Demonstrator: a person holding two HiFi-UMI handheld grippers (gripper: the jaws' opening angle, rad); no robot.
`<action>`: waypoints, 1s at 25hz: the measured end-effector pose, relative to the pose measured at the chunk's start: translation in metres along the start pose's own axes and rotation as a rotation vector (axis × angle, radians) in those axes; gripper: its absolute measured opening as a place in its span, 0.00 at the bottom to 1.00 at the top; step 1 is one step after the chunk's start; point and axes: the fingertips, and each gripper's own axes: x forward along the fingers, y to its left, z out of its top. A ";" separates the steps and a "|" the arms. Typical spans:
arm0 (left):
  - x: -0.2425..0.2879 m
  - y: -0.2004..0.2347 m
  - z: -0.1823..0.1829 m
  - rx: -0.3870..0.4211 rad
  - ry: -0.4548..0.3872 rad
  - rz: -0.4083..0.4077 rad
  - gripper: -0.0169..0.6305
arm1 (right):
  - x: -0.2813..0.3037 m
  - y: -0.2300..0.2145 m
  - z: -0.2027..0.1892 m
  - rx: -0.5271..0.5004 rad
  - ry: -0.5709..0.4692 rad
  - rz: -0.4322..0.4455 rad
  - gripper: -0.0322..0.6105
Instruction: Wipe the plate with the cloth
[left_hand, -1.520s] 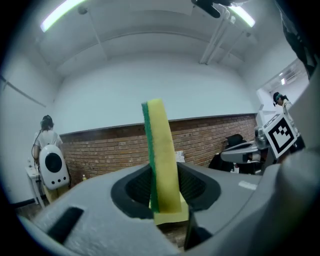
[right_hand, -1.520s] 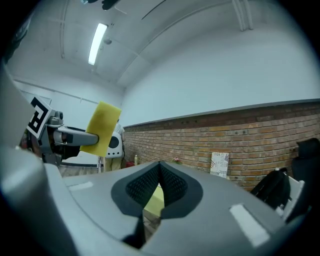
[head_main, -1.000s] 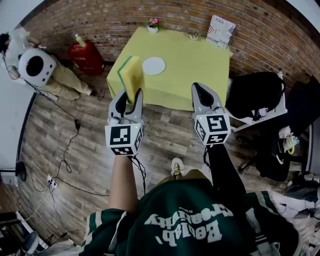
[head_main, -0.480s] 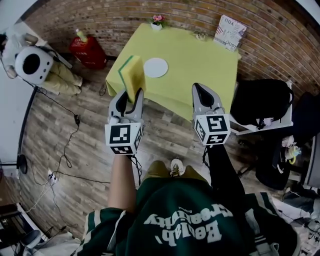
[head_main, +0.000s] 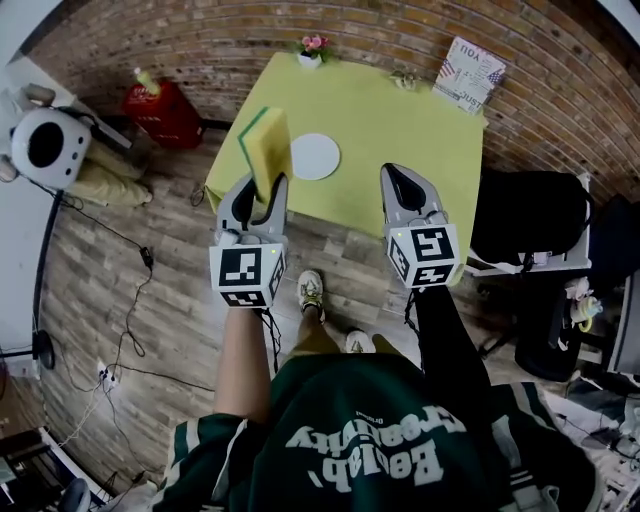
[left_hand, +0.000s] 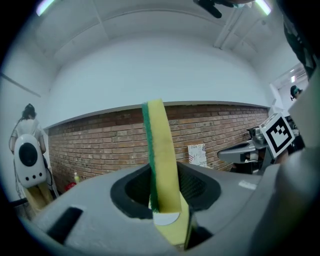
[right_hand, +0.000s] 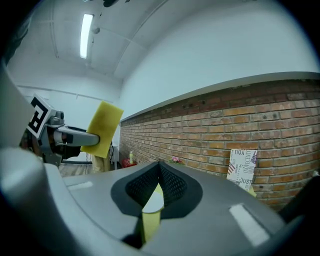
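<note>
Moved: desk (head_main: 400, 130), plate (head_main: 315, 157) now lower in frame.
Left gripper (head_main: 262, 185): jaws holding upright sponge (head_main: 268, 140).
Right gripper (head_main: 403, 178): jaws together, empty.

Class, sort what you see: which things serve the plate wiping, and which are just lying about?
For the job:
sponge
plate
left gripper, clamped on the sponge
table, carrying the plate

Lying about:
flower pot
printed card
black chair

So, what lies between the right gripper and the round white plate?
Only bare yellow-green tablecloth between right gripper and round white plate; head view shows it.
</note>
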 end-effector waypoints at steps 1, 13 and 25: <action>0.013 0.008 0.003 0.002 -0.007 -0.012 0.23 | 0.013 -0.002 0.003 -0.004 0.000 -0.008 0.07; 0.146 0.083 0.032 0.030 -0.044 -0.177 0.23 | 0.153 -0.029 0.040 -0.009 -0.001 -0.101 0.07; 0.206 0.101 0.052 -0.048 -0.061 -0.317 0.23 | 0.218 -0.036 0.045 -0.008 0.052 -0.122 0.07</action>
